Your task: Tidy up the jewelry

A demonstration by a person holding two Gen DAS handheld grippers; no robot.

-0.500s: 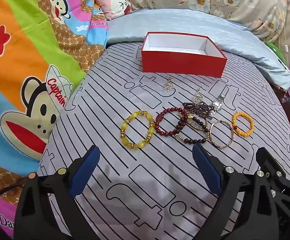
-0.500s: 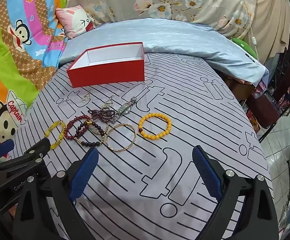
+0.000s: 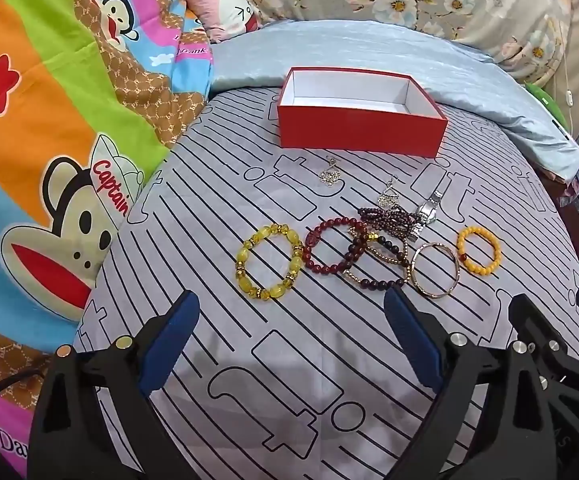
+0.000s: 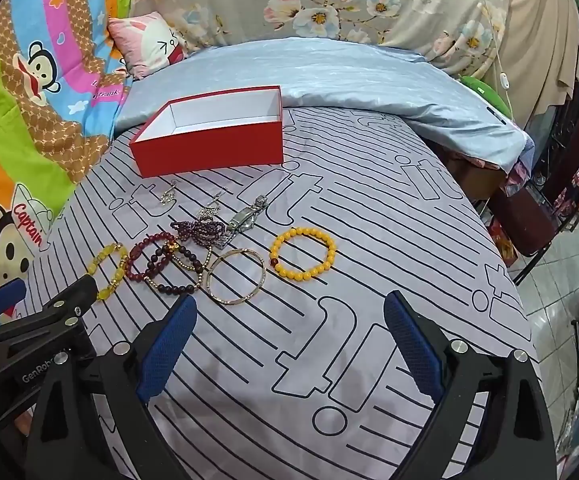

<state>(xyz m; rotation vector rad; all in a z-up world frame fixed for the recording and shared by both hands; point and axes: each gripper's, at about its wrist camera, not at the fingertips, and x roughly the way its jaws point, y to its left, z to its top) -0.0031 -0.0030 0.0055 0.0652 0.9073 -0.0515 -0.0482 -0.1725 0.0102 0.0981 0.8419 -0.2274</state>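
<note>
Beyond both wide-apart jaws, bracelets point(image 3: 349, 256) on sheet point(image 3: 289, 360), possibly overlapping, untouched

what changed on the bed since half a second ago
Nothing visibly changed. Both grippers' jaws stay wide open and empty, and the red box, the yellow bead bracelet, the orange bead bracelet and the rest of the jewelry lie where they were.

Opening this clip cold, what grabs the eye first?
The open red box with its bare white inside, set at the far side of the striped sheet. Nearer, a row of bracelets runs from the yellow crystal bracelet to the orange bead bracelet. Both grippers hang open, holding nothing.
</note>
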